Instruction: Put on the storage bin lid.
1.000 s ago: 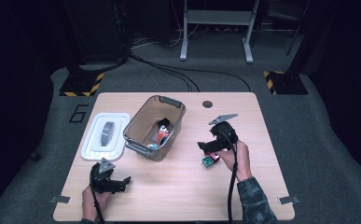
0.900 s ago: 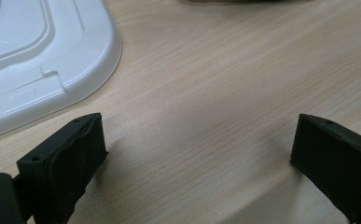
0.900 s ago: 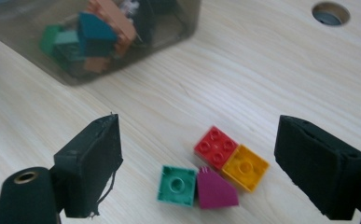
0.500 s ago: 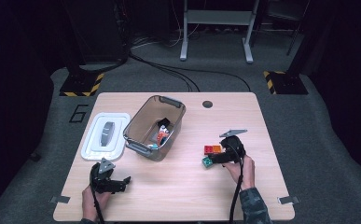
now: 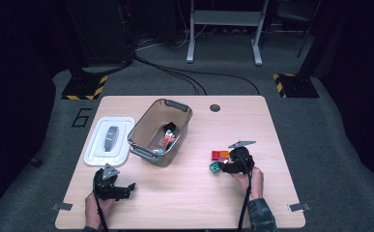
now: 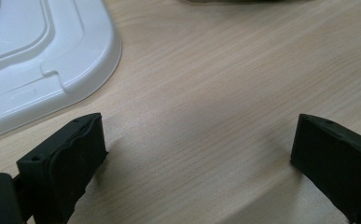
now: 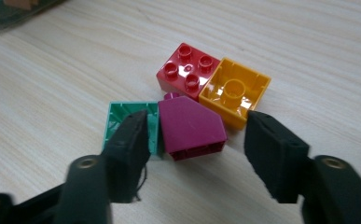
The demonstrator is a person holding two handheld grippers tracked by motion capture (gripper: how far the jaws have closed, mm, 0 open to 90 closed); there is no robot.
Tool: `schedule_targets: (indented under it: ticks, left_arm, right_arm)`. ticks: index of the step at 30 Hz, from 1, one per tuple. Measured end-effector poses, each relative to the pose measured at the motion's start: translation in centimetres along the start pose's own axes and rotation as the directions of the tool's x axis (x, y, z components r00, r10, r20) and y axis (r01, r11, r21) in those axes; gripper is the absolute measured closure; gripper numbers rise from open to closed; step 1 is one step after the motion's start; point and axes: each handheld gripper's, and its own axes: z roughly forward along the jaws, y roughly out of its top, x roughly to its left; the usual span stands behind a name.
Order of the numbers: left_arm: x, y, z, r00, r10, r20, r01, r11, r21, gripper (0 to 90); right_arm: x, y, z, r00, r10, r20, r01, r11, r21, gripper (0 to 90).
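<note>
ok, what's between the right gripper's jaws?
In the right gripper view the right gripper straddles the magenta sloped brick, its jaws having just been closing, with a gap on one side.

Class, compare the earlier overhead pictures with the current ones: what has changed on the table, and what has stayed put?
The right gripper came down to the table and its jaws have just been closing around the magenta block, with a gap still showing on one side. The left gripper, bin and lid stayed put.

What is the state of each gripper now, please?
Left gripper: open, holding nothing, over bare table.
Right gripper: jaws have just been closing around the magenta block, still open, pads not yet pressing it.
</note>
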Motion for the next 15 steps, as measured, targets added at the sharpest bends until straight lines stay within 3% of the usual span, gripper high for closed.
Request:
schedule_targets:
  ticks: [11, 15]
  left_arm:
    - [-0.01, 0.00, -0.01, 1.0000, 0.000, -0.001, 0.000, 1.0000, 0.001, 2.8]
    - [0.00, 0.00, -0.01, 1.0000, 0.000, -0.001, 0.000, 1.0000, 0.001, 2.9]
  right_arm:
    - [0.02, 0.00, 0.28, 0.9997, -0.006, -0.023, 0.006, 1.0000, -0.003, 55.9]
    - [-0.28, -0.10, 0.44, 0.9997, 0.001, -0.024, -0.001, 1.0000, -0.003, 57.0]
